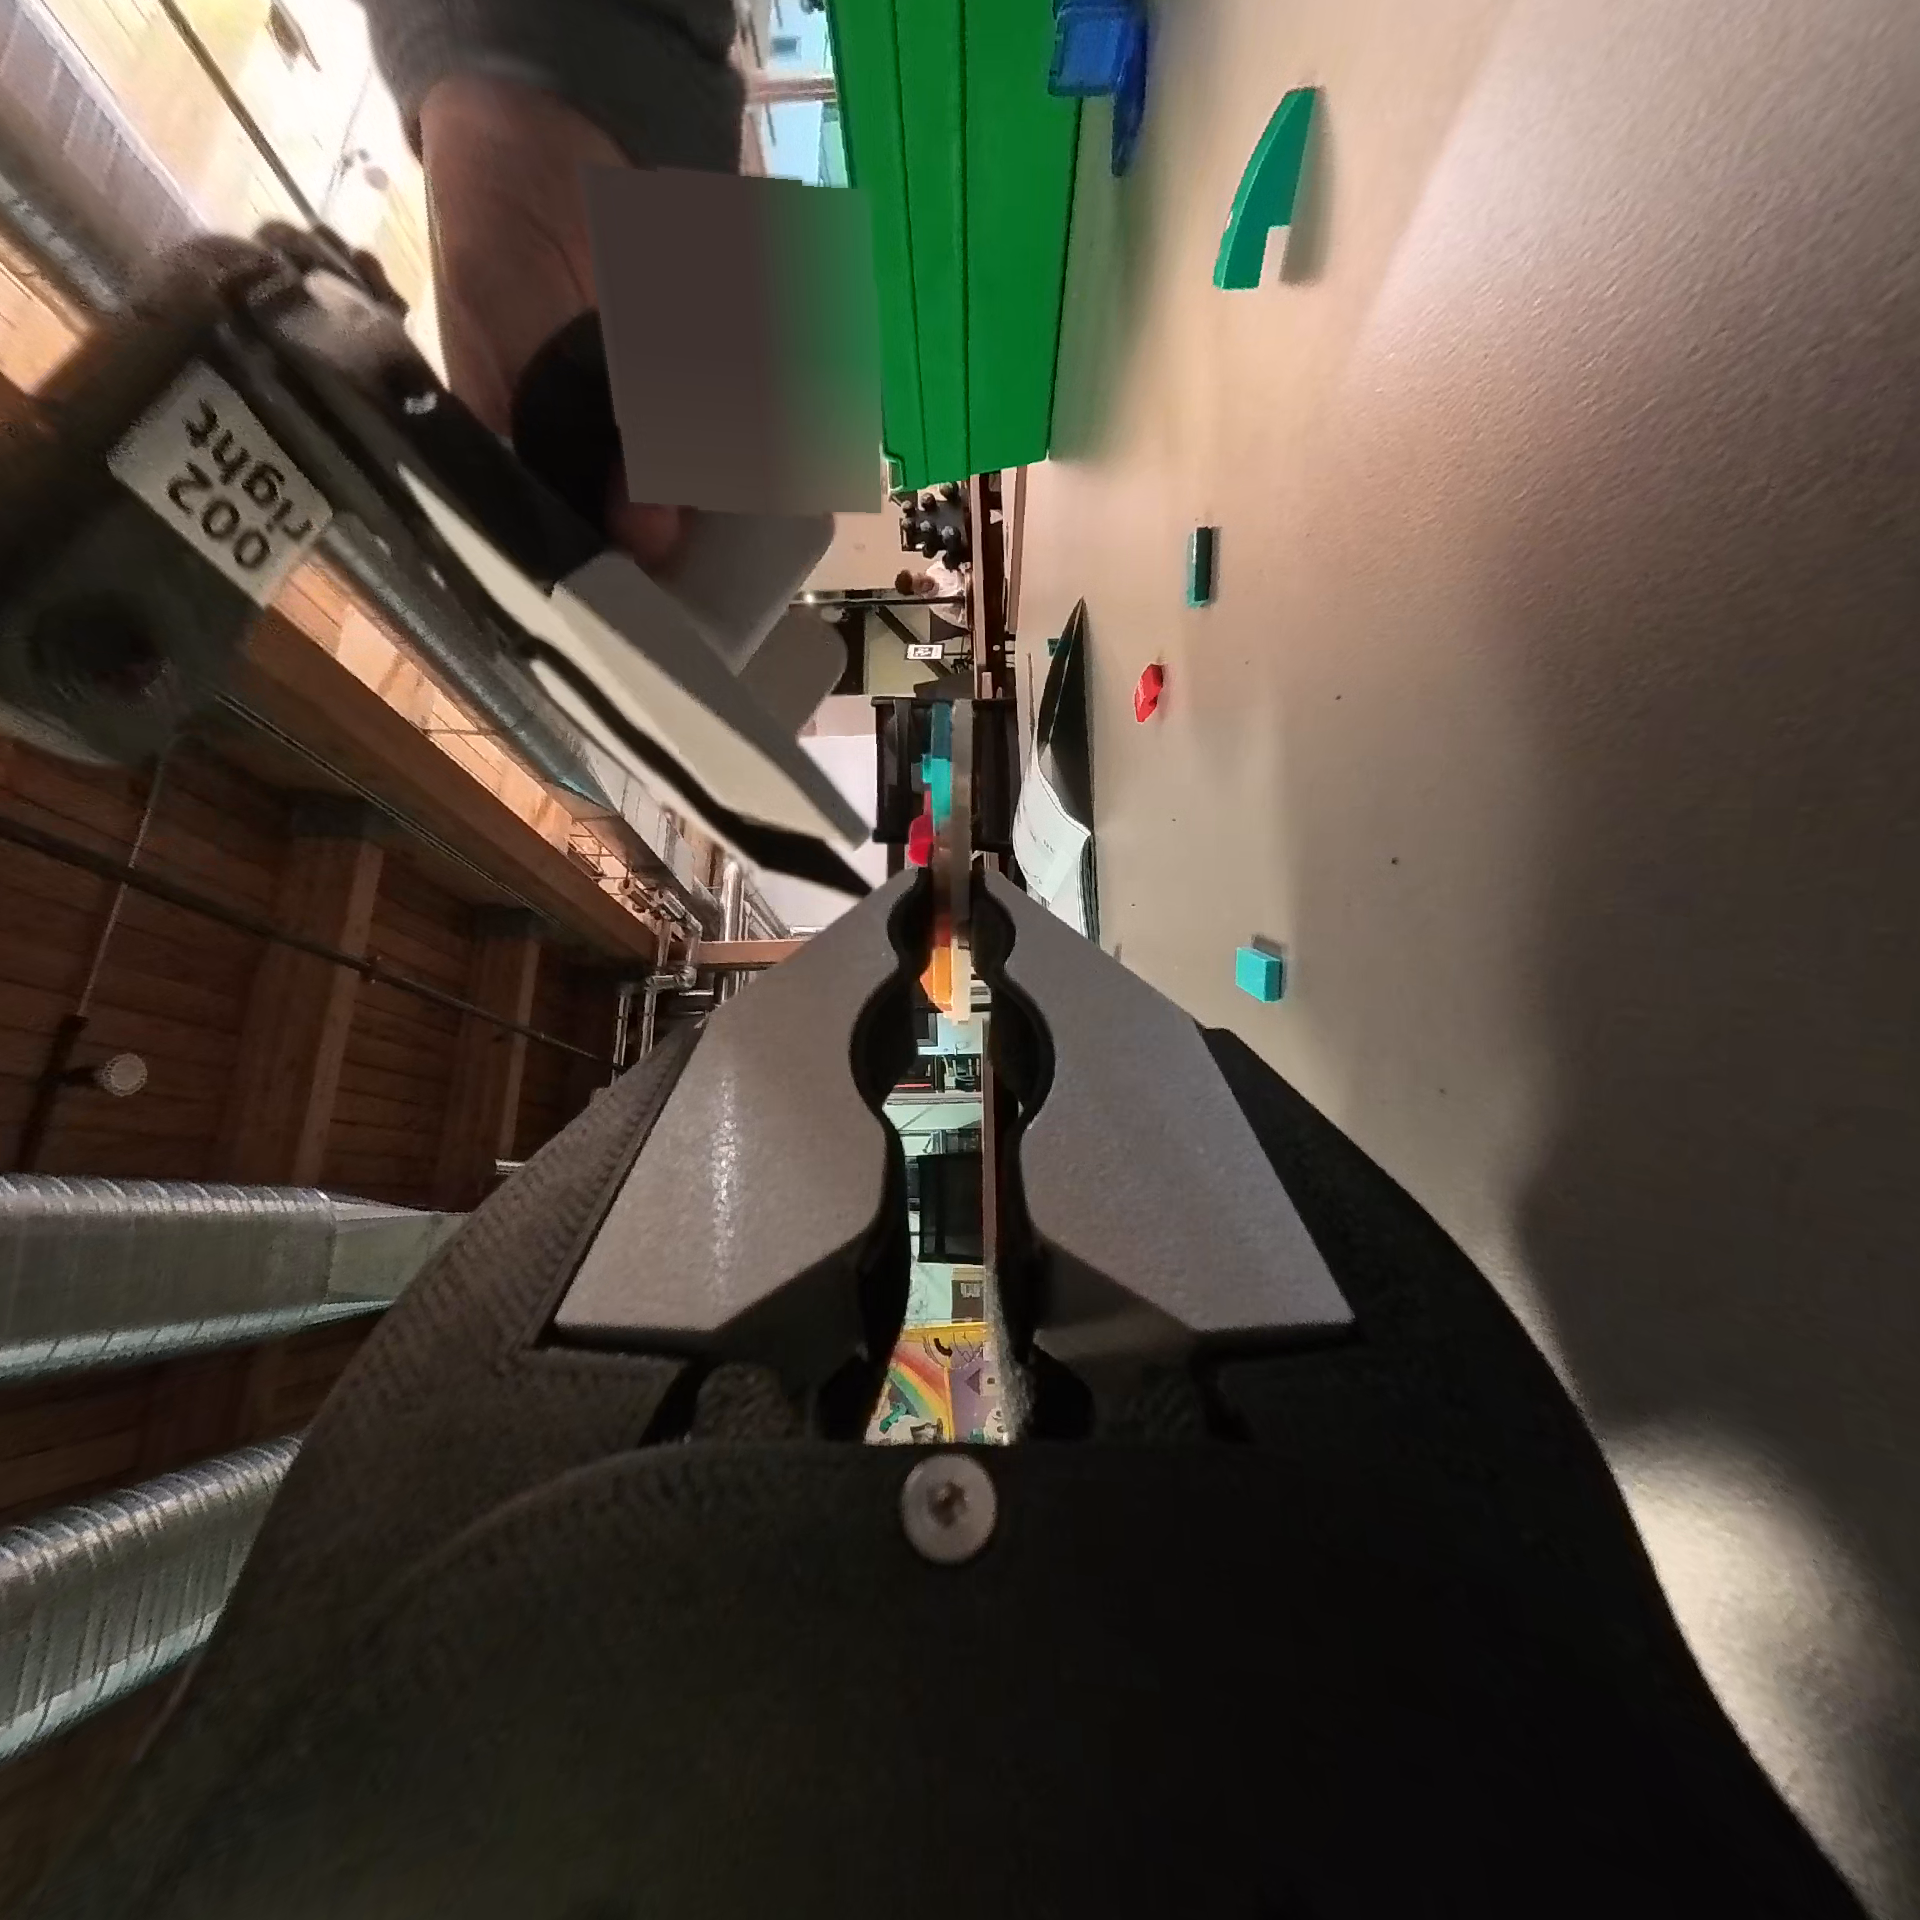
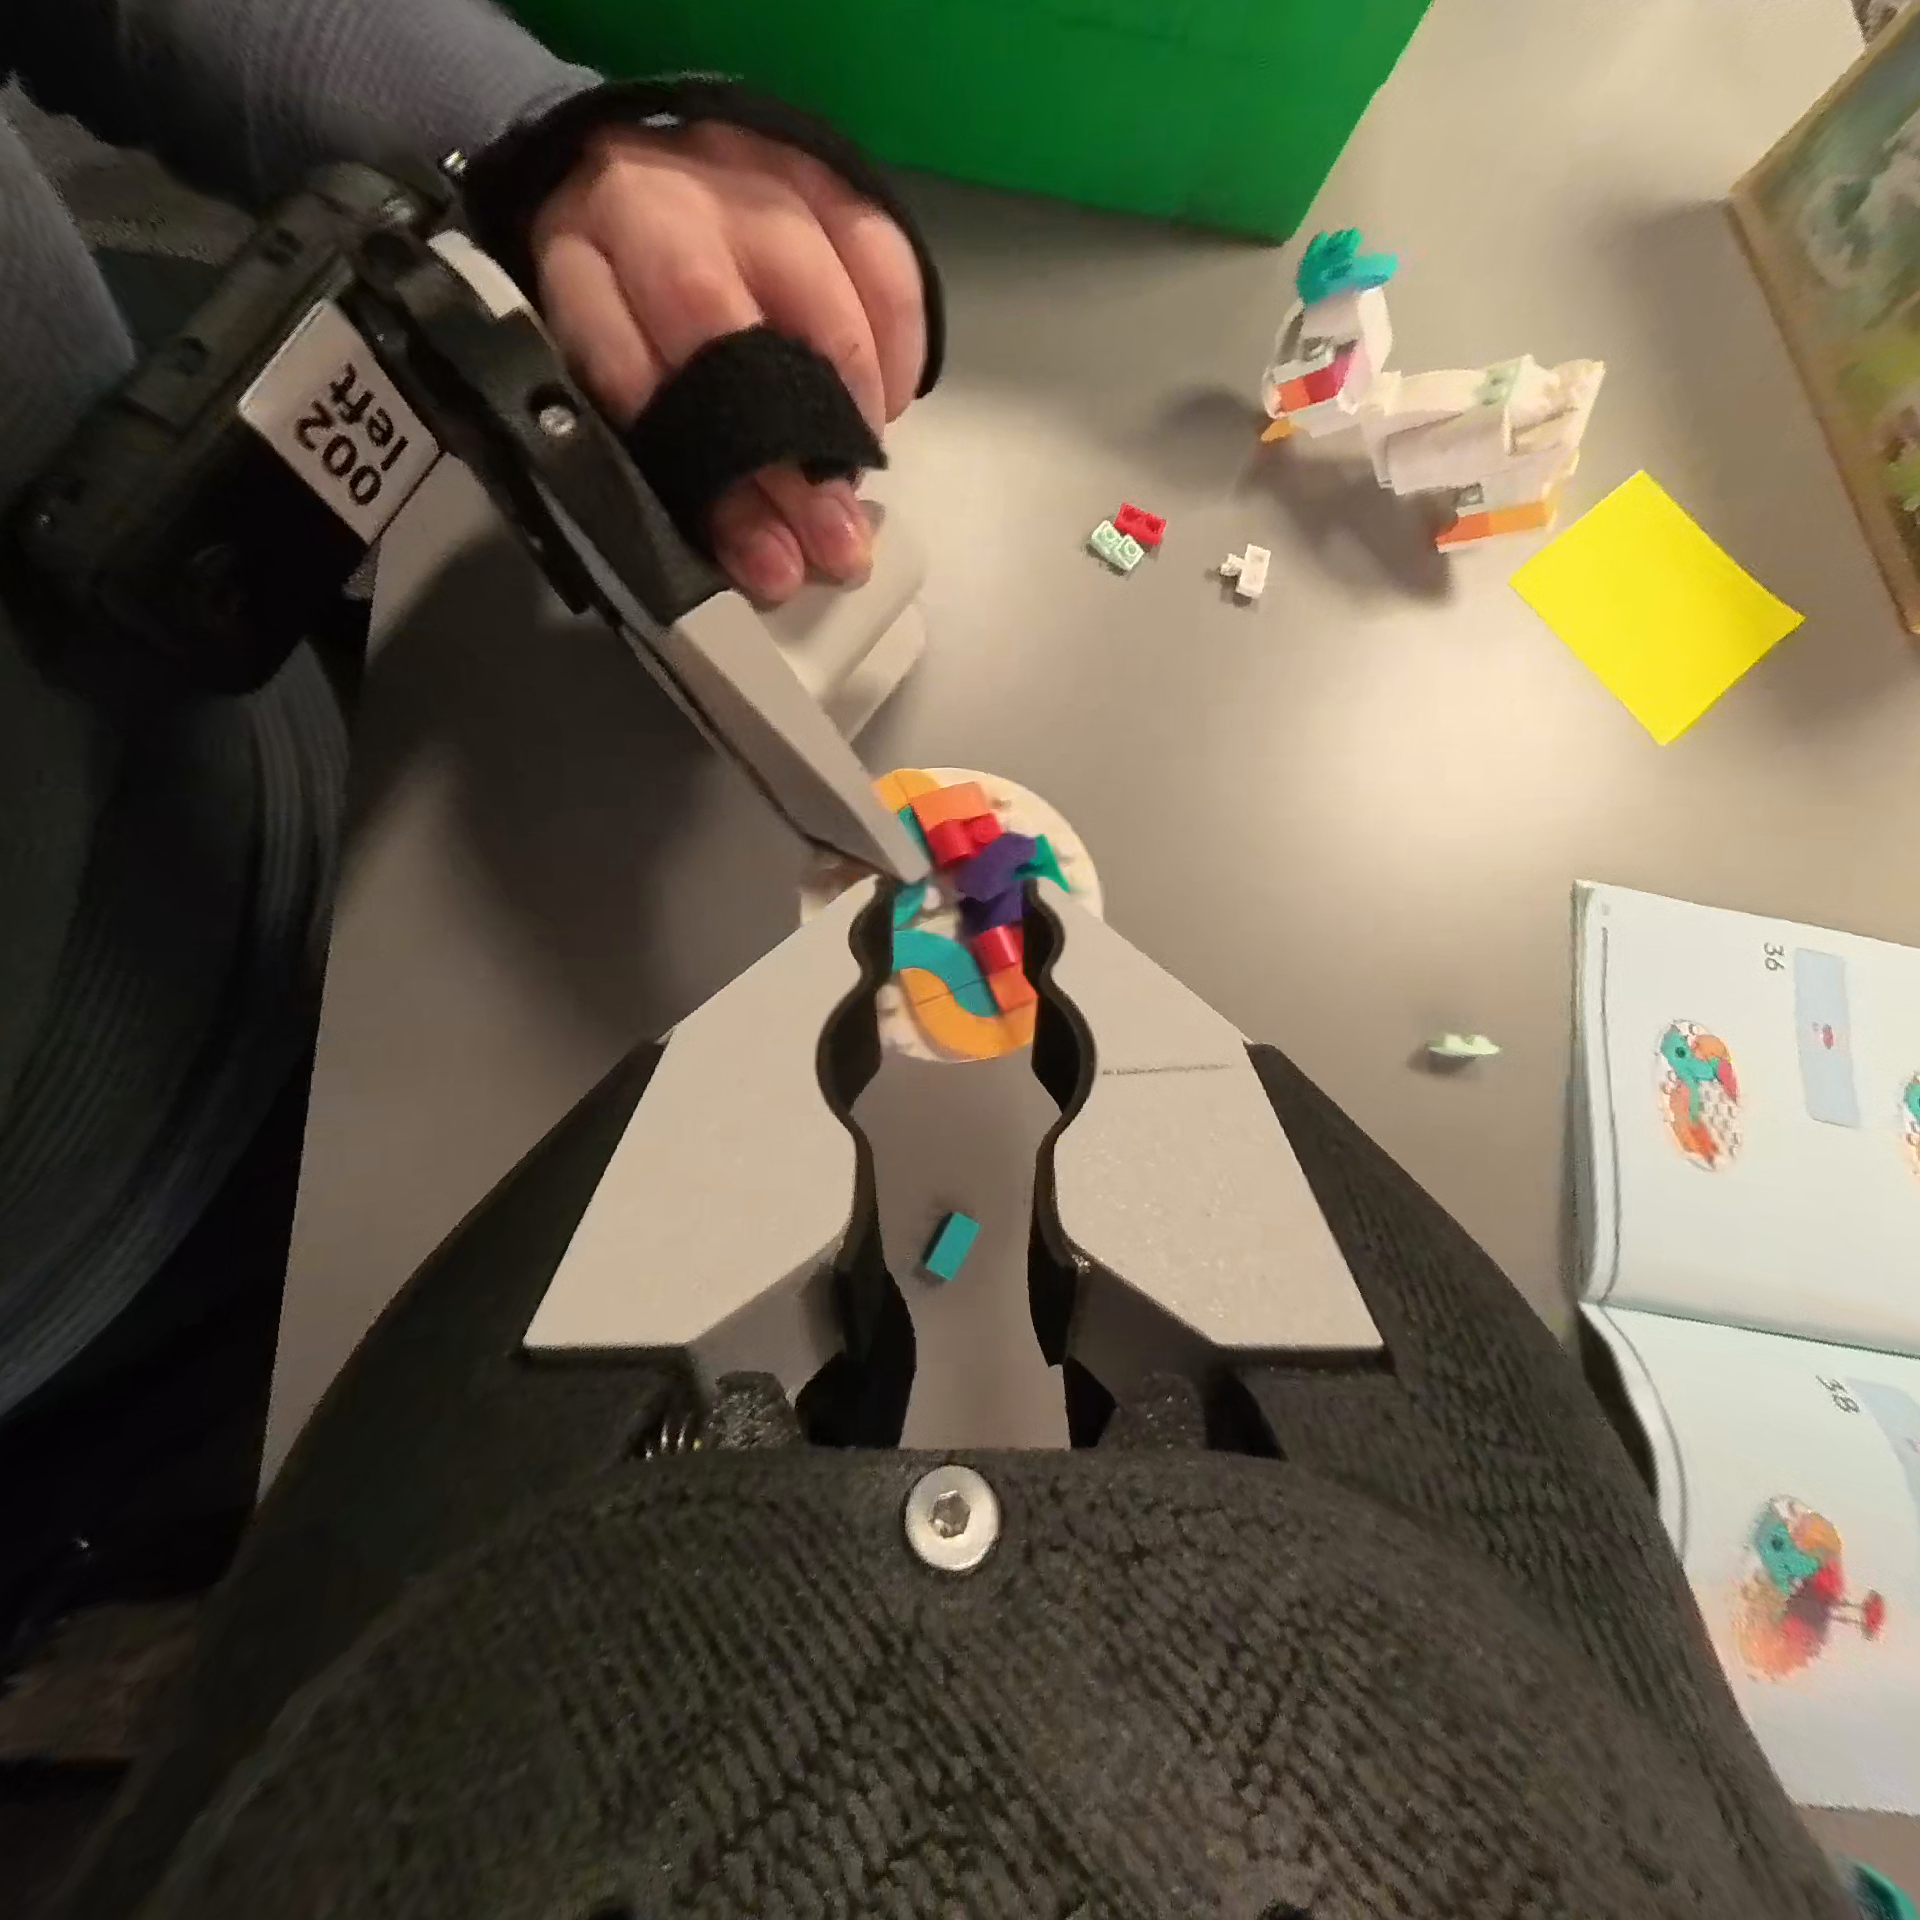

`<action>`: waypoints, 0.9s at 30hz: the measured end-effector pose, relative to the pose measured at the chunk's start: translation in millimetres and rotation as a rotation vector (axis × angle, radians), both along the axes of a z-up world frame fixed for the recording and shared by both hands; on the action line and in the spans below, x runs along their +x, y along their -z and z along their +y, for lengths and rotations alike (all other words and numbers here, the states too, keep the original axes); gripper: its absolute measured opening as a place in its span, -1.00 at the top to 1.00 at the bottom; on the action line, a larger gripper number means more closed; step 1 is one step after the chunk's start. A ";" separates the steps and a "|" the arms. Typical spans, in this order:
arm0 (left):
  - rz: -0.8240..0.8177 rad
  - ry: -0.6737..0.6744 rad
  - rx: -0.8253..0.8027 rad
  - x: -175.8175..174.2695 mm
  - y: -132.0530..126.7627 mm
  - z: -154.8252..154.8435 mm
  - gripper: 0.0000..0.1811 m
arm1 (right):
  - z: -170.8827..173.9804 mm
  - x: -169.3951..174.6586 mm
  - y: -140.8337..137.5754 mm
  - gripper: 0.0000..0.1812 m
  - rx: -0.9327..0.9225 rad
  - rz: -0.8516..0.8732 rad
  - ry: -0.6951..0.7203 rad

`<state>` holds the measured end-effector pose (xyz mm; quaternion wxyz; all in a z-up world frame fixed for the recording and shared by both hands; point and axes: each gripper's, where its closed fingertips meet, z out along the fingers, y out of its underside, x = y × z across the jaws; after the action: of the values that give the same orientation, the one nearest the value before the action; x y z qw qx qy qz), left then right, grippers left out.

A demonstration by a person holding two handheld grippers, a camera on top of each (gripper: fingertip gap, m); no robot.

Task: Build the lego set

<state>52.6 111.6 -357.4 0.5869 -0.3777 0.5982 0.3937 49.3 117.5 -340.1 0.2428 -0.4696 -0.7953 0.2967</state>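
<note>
left gripper [image 1: 951, 914] clamps rim of round white lego plate [image 2: 1075, 857], held edge-on above the table [image 2: 1299, 831] | right gripper [image 2: 956, 914] jaws narrow, at the coloured bricks; grip cannot tell | model: light, stiff, fragile; hold by rim | loose teal brick [image 2: 951, 1244] beneath

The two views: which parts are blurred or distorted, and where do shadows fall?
Left wrist view: rolled sideways, wide-angle bending, the right claw soft with blur, broad shadow on the table. Right wrist view: sharper at the round lego model; the booklet and white lego bird smeared at the edges.
</note>
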 end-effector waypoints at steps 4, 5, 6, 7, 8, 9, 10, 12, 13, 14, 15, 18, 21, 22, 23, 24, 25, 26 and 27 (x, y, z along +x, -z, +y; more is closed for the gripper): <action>0.001 0.000 -0.001 0.5 0.3 -0.2 0.95 | -2.8 2.9 4.3 0.77 0.052 0.040 0.012; 0.002 0.001 -0.002 0.6 0.5 -0.3 0.95 | -3.2 2.3 3.1 0.77 0.054 0.058 0.018; 0.002 0.001 -0.001 0.9 0.4 -0.4 0.95 | -3.8 1.9 1.6 0.76 0.049 0.072 0.022; 0.001 0.002 -0.001 1.1 0.3 -0.5 0.95 | -4.5 1.7 0.9 0.76 0.041 0.079 0.023; 0.001 0.002 -0.001 1.1 0.2 -0.5 0.95 | -5.3 2.3 1.9 0.76 0.033 0.073 0.022; 0.000 0.002 -0.001 1.1 0.0 -0.5 0.95 | -5.9 3.0 4.0 0.75 0.026 0.060 0.021; 0.000 0.002 -0.001 1.1 0.0 -0.4 0.95 | -7.4 3.8 6.5 0.76 0.016 0.047 0.013; 0.001 0.002 -0.005 1.0 0.5 -0.4 0.95 | -9.9 5.3 11.3 0.76 -0.004 0.020 -0.001; 0.002 0.003 -0.007 1.1 1.0 -0.5 0.95 | -11.5 6.1 11.7 0.77 -0.021 0.010 -0.007; 0.002 0.003 0.000 1.3 0.0 -0.6 0.95 | -12.8 6.6 10.1 0.77 -0.041 0.008 -0.011; 0.001 0.003 0.000 1.3 -0.2 -0.6 0.95 | -12.0 5.9 6.9 0.77 -0.052 0.019 -0.007; 0.000 0.004 -0.001 1.3 0.1 -0.5 0.95 | -3.8 1.3 -3.2 0.75 -0.036 0.075 0.015; -0.001 0.003 -0.004 1.2 0.3 -0.2 0.95 | -0.2 -4.6 -6.2 0.67 0.002 0.114 0.004; 0.000 0.003 -0.005 1.1 0.6 -0.2 0.95 | -1.3 -6.0 -5.3 0.66 0.003 0.113 -0.008; 0.000 0.003 -0.005 1.2 0.6 -0.3 0.95 | -3.1 -6.8 -3.6 0.65 -0.002 0.105 -0.019; 0.000 0.003 -0.006 1.2 0.7 -0.3 0.95 | -3.8 -7.8 -1.4 0.65 -0.002 0.097 -0.026; -0.001 0.003 -0.006 1.1 0.6 -0.3 0.95 | -3.6 -8.6 1.2 0.64 0.002 0.088 -0.029; 0.000 0.003 -0.007 1.0 0.9 -0.2 0.95 | -3.3 -8.7 4.1 0.64 0.003 0.075 -0.031; 0.005 0.003 -0.015 1.1 2.6 -0.2 0.95 | -3.5 -8.7 5.7 0.65 -0.004 0.066 -0.034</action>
<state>53.7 111.4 -360.0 0.5833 -0.3801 0.6032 0.3892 40.7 113.9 -345.8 0.2629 -0.4464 -0.7942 0.3176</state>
